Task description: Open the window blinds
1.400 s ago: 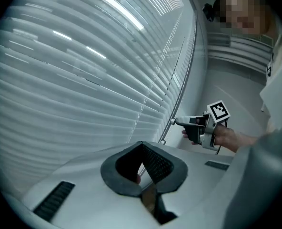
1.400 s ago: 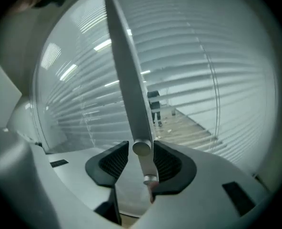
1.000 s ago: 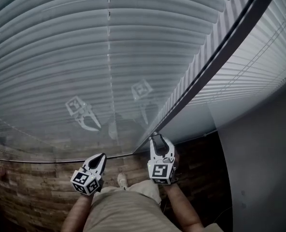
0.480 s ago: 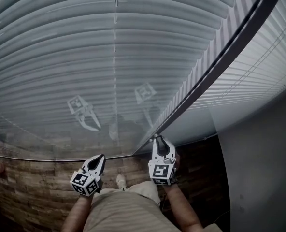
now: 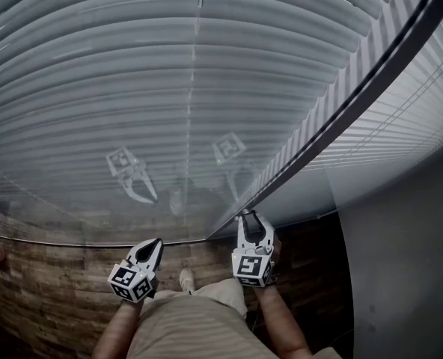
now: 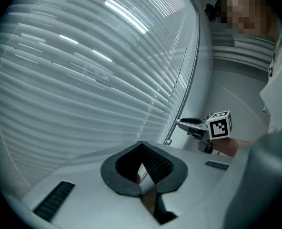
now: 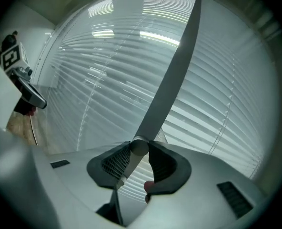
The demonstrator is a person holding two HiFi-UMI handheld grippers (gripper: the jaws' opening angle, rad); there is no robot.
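The window blinds [image 5: 169,88] hung closed in front of the person, their long slats running level from side to side and stacked flat-faced toward the room. At their right edge the tilt wand [image 5: 341,96] slanted in the head view, its long axis climbing up and to the right from its rounded lower end. That end stood between the jaws of the right gripper [image 5: 253,217], which had just been opening and stood released around it. The left gripper [image 5: 159,241] was well apart to the left, jaws clenched on nothing, above the wooden floor [image 5: 57,290].
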